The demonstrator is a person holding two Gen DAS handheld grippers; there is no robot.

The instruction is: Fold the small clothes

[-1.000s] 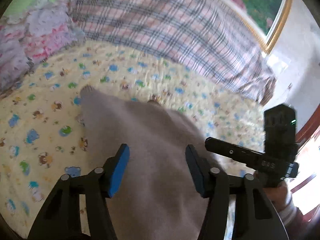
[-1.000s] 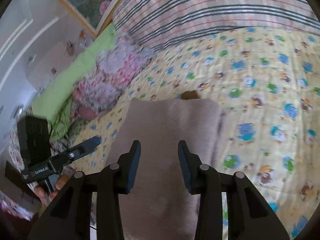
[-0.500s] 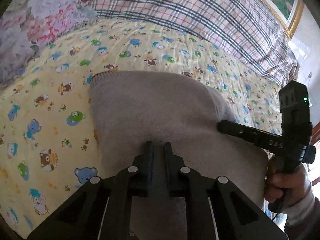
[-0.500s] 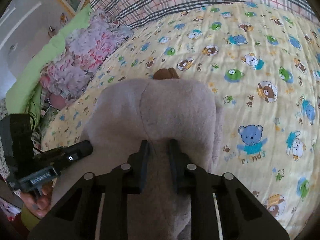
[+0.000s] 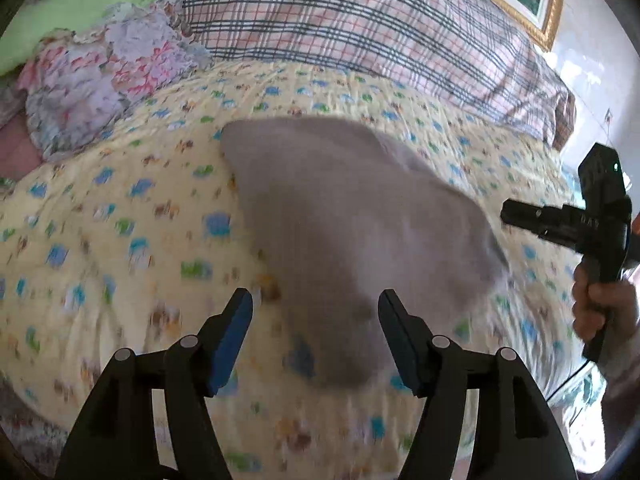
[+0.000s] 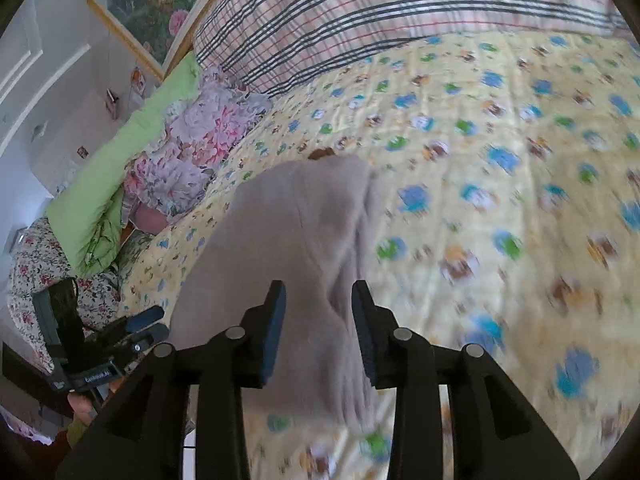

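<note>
A small grey-beige knit garment (image 5: pixel 352 216) lies on the yellow cartoon-print bedspread (image 5: pixel 120 240), and it also shows in the right wrist view (image 6: pixel 296 248). My left gripper (image 5: pixel 316 320) is open and empty, with its jaws apart over the garment's near end. My right gripper (image 6: pixel 318 312) is open, its jaws standing either side of the garment's near edge without pinching it. Each gripper shows in the other's view, the right one (image 5: pixel 576 220) beside the garment and the left one (image 6: pixel 104 344) at the bed's edge.
A pink plaid quilt (image 5: pixel 360 28) lies across the back of the bed. A floral bundle (image 5: pixel 104 80) and a green pillow (image 6: pixel 120 168) sit at the side. A framed picture (image 6: pixel 160 4) hangs on the wall.
Both grippers were shut on the garment half a second ago and have opened and let it go. The garment has dropped onto the bedspread and both grippers have pulled back.
</note>
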